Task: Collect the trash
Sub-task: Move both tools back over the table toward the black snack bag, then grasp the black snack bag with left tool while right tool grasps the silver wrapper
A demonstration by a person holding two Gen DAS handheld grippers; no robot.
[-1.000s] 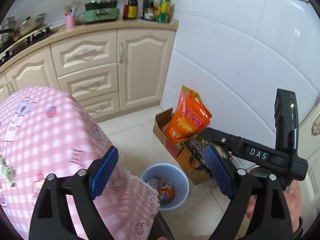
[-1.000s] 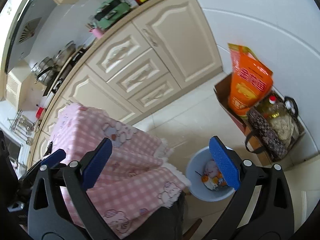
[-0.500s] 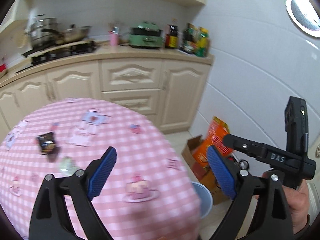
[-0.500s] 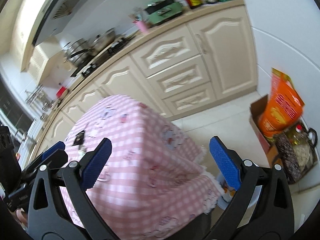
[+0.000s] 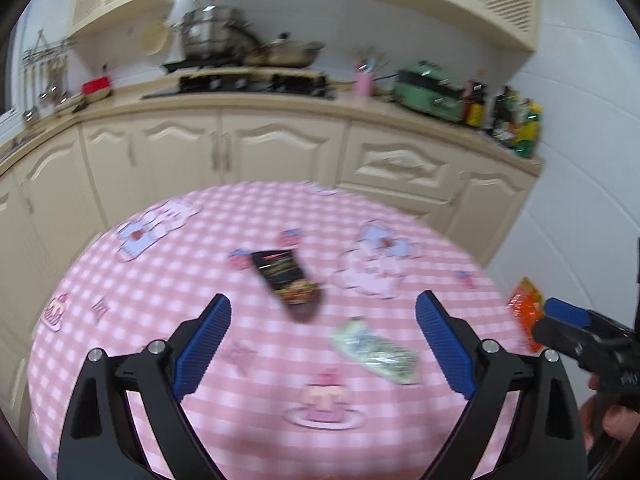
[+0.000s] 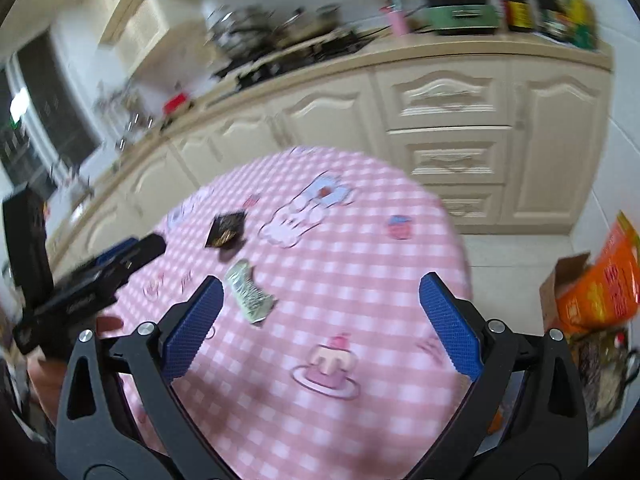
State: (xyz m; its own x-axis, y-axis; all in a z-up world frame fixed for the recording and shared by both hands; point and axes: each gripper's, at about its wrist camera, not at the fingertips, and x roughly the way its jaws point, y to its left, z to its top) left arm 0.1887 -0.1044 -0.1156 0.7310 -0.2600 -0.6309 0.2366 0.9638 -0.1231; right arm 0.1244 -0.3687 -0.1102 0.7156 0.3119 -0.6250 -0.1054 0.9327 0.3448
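A black snack wrapper (image 5: pixel 289 280) and a pale crumpled wrapper (image 5: pixel 374 350) lie on the round table with the pink checked cloth (image 5: pixel 160 280). My left gripper (image 5: pixel 322 344) is open and empty above the table's near half, the pale wrapper just right of its middle. My right gripper (image 6: pixel 320 320) is open and empty over the table; in its view the black wrapper (image 6: pixel 227 230) and the pale wrapper (image 6: pixel 250 296) lie to the left. The left gripper shows at the left of the right wrist view (image 6: pixel 116 264). The bin is out of view.
Cream kitchen cabinets (image 5: pixel 280 148) with a stove, pots and bottles run behind the table. An orange bag (image 6: pixel 600 284) in a cardboard box stands on the floor at the right by the white tiled wall.
Both grippers have swung up and left from the blue bin on the floor to the table top. The two wrappers have come into view. Both stay open.
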